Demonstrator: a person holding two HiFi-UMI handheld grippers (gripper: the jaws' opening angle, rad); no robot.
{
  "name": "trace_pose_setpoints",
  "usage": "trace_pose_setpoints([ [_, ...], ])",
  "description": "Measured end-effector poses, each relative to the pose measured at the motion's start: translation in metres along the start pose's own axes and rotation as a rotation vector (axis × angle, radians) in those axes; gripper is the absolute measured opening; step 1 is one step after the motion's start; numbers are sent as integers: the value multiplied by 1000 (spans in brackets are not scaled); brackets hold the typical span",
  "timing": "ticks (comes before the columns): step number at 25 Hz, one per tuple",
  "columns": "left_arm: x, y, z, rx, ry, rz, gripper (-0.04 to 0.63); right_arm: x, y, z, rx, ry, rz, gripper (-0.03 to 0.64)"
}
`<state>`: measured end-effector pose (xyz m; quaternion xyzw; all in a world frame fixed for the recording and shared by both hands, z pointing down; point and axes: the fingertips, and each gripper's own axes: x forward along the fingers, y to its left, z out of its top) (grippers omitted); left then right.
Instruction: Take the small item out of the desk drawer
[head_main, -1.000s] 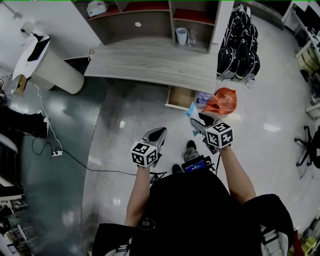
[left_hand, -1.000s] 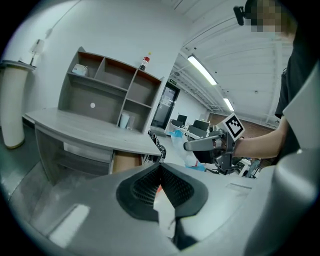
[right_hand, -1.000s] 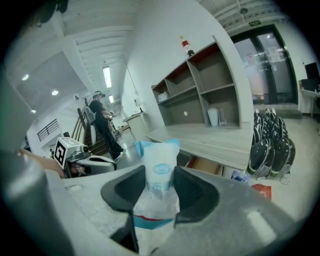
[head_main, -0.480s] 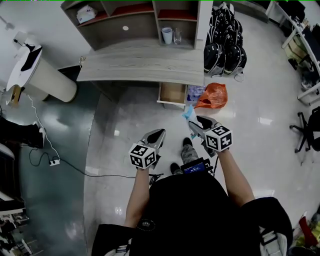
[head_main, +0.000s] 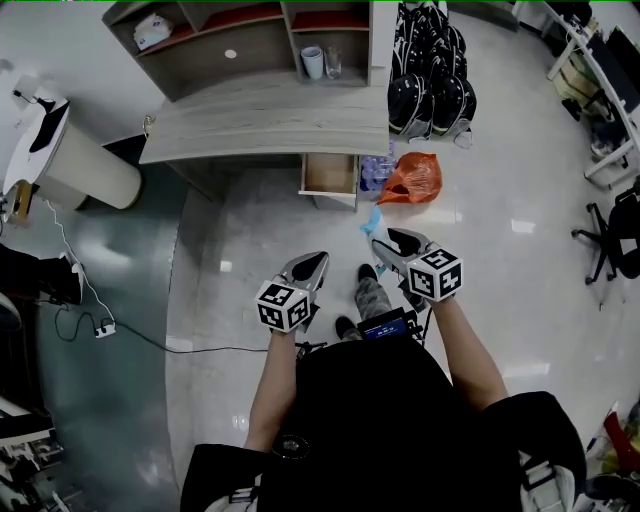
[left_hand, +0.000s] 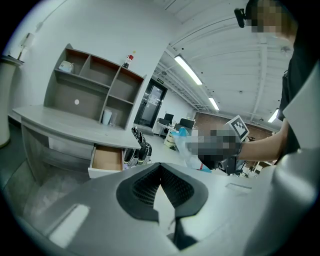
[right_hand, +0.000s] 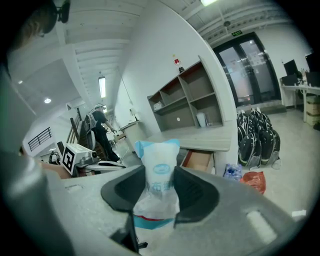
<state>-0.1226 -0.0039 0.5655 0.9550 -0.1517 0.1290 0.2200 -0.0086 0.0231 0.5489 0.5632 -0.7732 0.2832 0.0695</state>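
Observation:
My right gripper (head_main: 385, 243) is shut on a small white and blue packet (right_hand: 160, 182), which sticks up between the black pads. In the head view the packet (head_main: 372, 220) shows as a pale blue tip over the floor, well short of the desk. The desk drawer (head_main: 330, 175) stands pulled out under the grey desk (head_main: 260, 125); its wooden inside (left_hand: 106, 159) looks bare. The left gripper (head_main: 316, 260) hangs beside the right one, its pads (left_hand: 145, 187) meeting at the tip with nothing between them.
An orange bag (head_main: 412, 178) and a pack of bottles (head_main: 372, 172) lie on the floor right of the drawer. Black bags (head_main: 430, 70) are stacked at the desk's right end. A white round bin (head_main: 70, 165) and a floor cable (head_main: 130, 320) are at the left.
Both grippers have drawn back from the desk together, so the drawer and desk sit farther away. The packet stays held in the right gripper.

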Motion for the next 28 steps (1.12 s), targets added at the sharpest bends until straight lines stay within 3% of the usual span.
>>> trace_pose_setpoints([
  [28, 7, -8, 3, 58, 26, 0, 2, 0, 5, 10, -8, -26, 19, 183],
])
